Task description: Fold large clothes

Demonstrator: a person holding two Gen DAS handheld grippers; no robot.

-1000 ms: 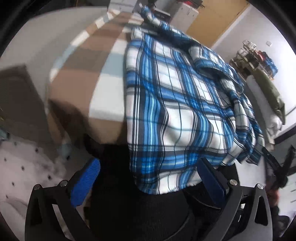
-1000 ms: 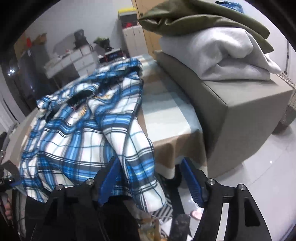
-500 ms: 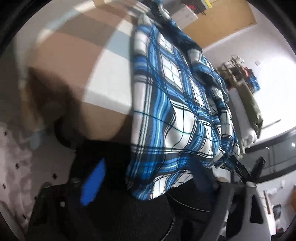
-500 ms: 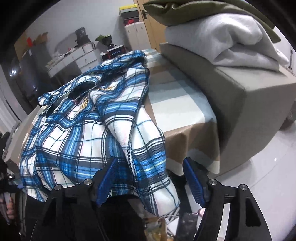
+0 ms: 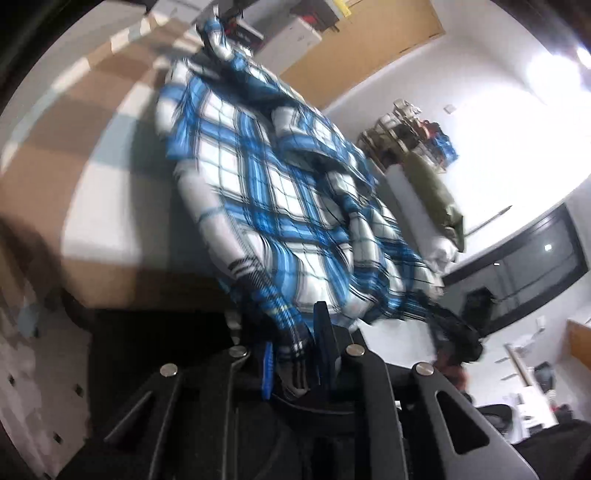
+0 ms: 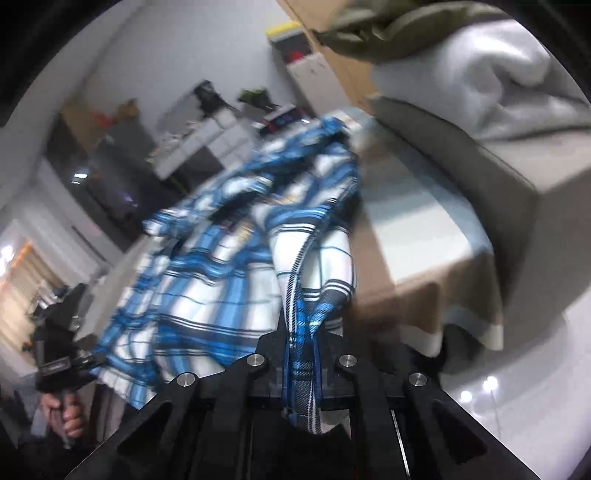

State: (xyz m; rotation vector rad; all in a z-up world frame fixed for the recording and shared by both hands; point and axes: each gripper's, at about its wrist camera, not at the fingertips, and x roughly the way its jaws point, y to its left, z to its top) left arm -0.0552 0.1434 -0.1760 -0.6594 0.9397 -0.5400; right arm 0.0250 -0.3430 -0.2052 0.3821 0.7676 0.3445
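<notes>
A blue and white plaid shirt (image 5: pixel 280 206) lies over the near edge of a table with a brown, white and pale blue checked cloth (image 5: pixel 92 147). My left gripper (image 5: pixel 291 350) is shut on the shirt's near hem at one corner. My right gripper (image 6: pixel 303 354) is shut on the hem (image 6: pixel 306 325) at the other corner of the shirt (image 6: pixel 207 266). Both views are blurred by motion. The left gripper (image 6: pixel 59 365) and the hand holding it show at the left of the right wrist view.
A grey box (image 6: pixel 491 177) stands on the table's right side with folded grey (image 6: pixel 509 74) and olive (image 6: pixel 399 33) clothes stacked on it. White drawers and clutter (image 6: pixel 207 136) stand behind the table. A shiny tiled floor (image 6: pixel 517 387) lies to the right.
Both grippers were open with the hem between their fingers; now both have shut on the hem. Both cameras have tilted and the shirt's near edge has bunched and lifted.
</notes>
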